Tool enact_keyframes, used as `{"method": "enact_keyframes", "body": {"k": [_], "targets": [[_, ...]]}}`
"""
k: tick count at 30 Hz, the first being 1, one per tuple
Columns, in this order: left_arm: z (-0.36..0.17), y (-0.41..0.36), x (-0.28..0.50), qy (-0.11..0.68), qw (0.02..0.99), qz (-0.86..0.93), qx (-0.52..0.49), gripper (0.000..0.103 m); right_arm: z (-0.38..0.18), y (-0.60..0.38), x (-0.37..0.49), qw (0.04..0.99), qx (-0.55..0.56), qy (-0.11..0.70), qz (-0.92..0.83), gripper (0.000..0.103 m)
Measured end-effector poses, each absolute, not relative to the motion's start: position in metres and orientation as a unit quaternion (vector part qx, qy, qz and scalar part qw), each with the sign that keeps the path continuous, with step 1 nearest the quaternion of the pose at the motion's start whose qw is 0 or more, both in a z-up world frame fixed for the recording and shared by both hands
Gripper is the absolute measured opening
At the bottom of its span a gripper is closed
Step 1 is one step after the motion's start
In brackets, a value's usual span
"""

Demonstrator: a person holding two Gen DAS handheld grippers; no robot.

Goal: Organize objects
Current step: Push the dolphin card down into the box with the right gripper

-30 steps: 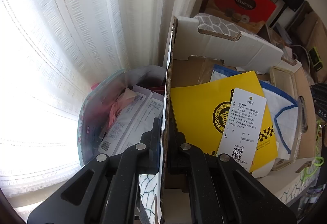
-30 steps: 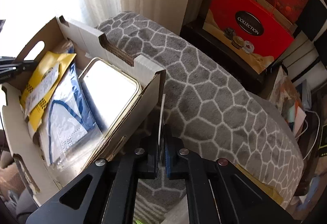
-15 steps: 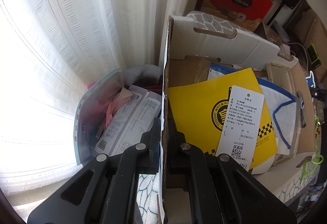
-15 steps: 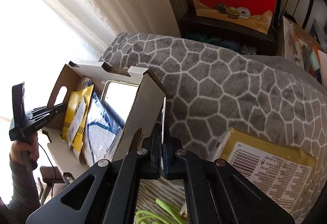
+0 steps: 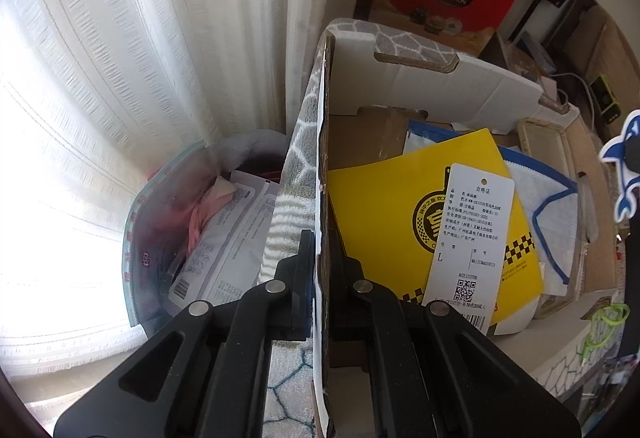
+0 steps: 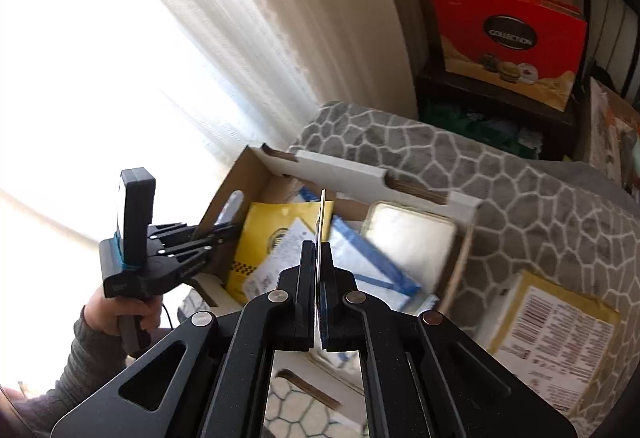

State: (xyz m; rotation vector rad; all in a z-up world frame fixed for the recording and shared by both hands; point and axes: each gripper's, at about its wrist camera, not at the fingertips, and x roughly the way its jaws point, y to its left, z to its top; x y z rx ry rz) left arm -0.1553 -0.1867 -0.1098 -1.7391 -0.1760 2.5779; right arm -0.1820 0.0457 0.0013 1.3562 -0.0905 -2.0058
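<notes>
left claw (image 5: pixel 319 258) clamped on box wall (image 5: pixel 322 142)

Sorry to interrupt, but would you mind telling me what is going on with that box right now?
A person is sorting things into an open cardboard box that sits on a grey patterned blanket. The left tool is shut on the box's end wall, steadying it. The right tool is shut on a thin flat card, held edge-on above the box. Inside lie a yellow packet with a white tag, a blue-trimmed bag and a flat tin.
</notes>
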Motion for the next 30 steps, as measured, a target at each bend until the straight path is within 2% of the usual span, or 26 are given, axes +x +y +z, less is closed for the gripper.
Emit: {"method": "enact_keyframes", "body": {"k": [4, 6, 8, 11, 15, 20, 23, 27, 30], "targets": [[-0.11, -0.189, -0.155, -0.062, 0.017, 0.827, -0.559, 0.004, -0.015, 0.01, -0.18, 0.361, 0.543, -0.028, -0.758, 0.006], [-0.11, -0.188, -0.155, -0.06, 0.015, 0.826, -0.56, 0.004, -0.018, 0.005, -0.18, 0.337, 0.544, -0.003, -0.768, 0.015], [-0.111, -0.188, -0.155, -0.06, 0.016, 0.826, -0.56, 0.004, -0.015, 0.009, -0.179, 0.331, 0.535, 0.008, -0.777, 0.016], [-0.111, -0.188, -0.154, -0.061, 0.017, 0.826, -0.56, 0.004, -0.006, 0.028, -0.179, 0.323, 0.528, 0.009, -0.785, 0.018], [-0.11, -0.186, -0.154, -0.061, 0.015, 0.826, -0.56, 0.004, 0.014, 0.066, -0.181, 0.299, 0.512, 0.009, -0.805, 0.026], [-0.11, -0.186, -0.154, -0.061, 0.015, 0.826, -0.56, 0.004, 0.025, 0.111, -0.178, 0.26, 0.506, 0.006, -0.823, 0.027], [-0.11, -0.186, -0.154, -0.062, 0.016, 0.826, -0.56, 0.004, 0.024, 0.139, -0.171, 0.23, 0.505, 0.009, -0.832, 0.032], [-0.11, -0.185, -0.154, -0.063, 0.016, 0.827, -0.559, 0.004, 0.019, 0.175, -0.154, 0.182, 0.498, 0.04, -0.847, 0.047], [-0.111, -0.185, -0.154, -0.064, 0.017, 0.826, -0.559, 0.004, 0.008, 0.202, -0.146, 0.146, 0.501, 0.049, -0.852, 0.054]]}}
